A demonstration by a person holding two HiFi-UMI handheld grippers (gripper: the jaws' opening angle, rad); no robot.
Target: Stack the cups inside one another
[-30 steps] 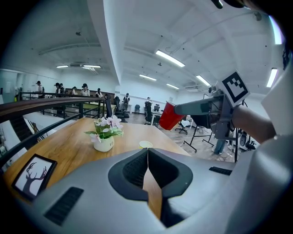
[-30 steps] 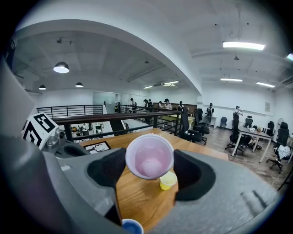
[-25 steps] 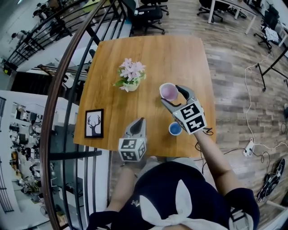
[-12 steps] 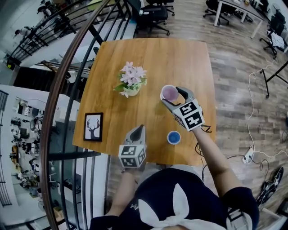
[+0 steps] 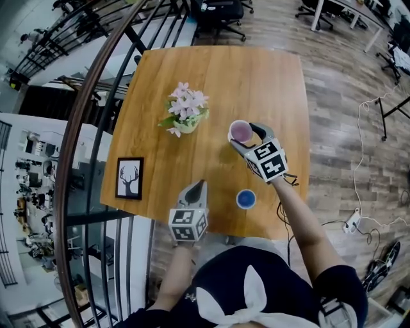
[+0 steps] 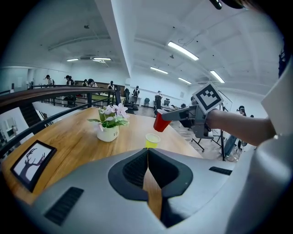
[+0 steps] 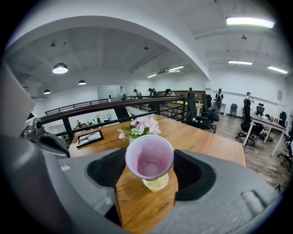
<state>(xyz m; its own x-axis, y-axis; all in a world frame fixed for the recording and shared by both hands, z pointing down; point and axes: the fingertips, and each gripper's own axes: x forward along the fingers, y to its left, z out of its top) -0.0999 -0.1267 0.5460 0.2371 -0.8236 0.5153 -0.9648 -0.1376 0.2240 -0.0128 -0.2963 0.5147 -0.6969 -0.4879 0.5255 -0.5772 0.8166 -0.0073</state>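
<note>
Closest to the person, the left claw (image 5: 198,186) hangs over the near edge of the table (image 5: 218,70). Its two jaws are pressed together and hold nothing. Just to its right, by that same edge, a blue cup (image 5: 246,199) stands alone with its mouth up.

A bit farther out is the right claw (image 5: 246,138). Its jaws are spread wide around a red cup (image 7: 149,157) and pinch it by the sides. The red cup is up in the air, mouth up and tipped a little. Right under it a yellow cup (image 7: 155,183) stands on the table. The red cup's bottom is near the yellow cup's rim but is not in it yet. The yellow cup does not show from the head view. I think the red cup hides it there.

So no cup is inside another one yet. All of the stacking is left to do. The red cup looks ready to go down into the yellow one, and the blue cup will have to join them after that.

Nothing sits between the red cup and the yellow cup. Farther back and to the left is a pot of pink flowers (image 5: 186,114), near the cups but not in their way. A picture (image 5: 129,178) of a deer lies at the table's left edge, well apart from them. Past the table are a railing (image 5: 96,128) and some chairs (image 5: 221,9).
</note>
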